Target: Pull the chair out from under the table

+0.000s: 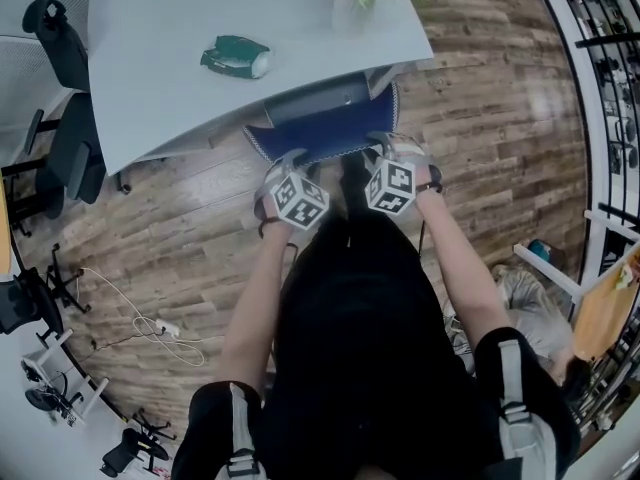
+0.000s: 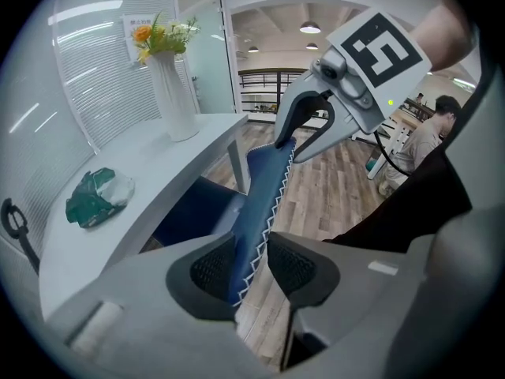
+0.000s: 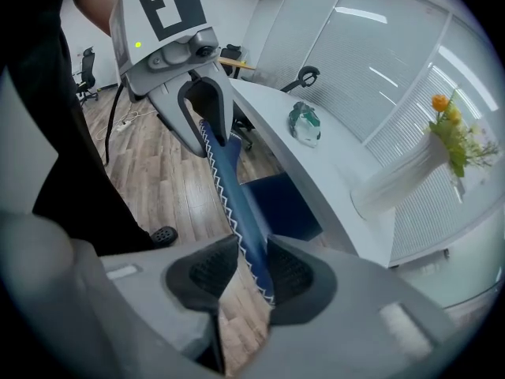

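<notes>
Closest in, the head view shows both forearms reaching forward and down, each hand carrying a gripper. The left gripper [image 2: 251,263] has its two dark, meshed pads [image 2: 213,268] a narrow way apart. The top edge of the blue backrest [image 2: 264,188] sits between them (white zigzag stitching runs along that edge). The cloth fills the gap and the pads press on it from both sides. The right gripper [image 3: 241,271] is much the same: its pads [image 3: 290,273] stand narrowly apart and are clamped on that same top edge, with nothing else between them. The two grippers hold the edge toward its opposite ends, the left one by the left corner and the right one by the right. Each shows in the other's view with its fingers straddling the cloth.

Just beyond them the chair [image 1: 325,133] stands at the near edge of the table [image 1: 180,28]. Its backrest is out in the open and its blue seat is largely beneath the tabletop. On the table lies a crumpled green bundle [image 1: 235,56] toward the middle. Near the right end stands a white vase [image 2: 173,93] of orange and yellow flowers. Wood-plank floor [image 1: 480,138] lies all around, and a dark office chair [image 1: 65,118] stands past the table's left side.
</notes>
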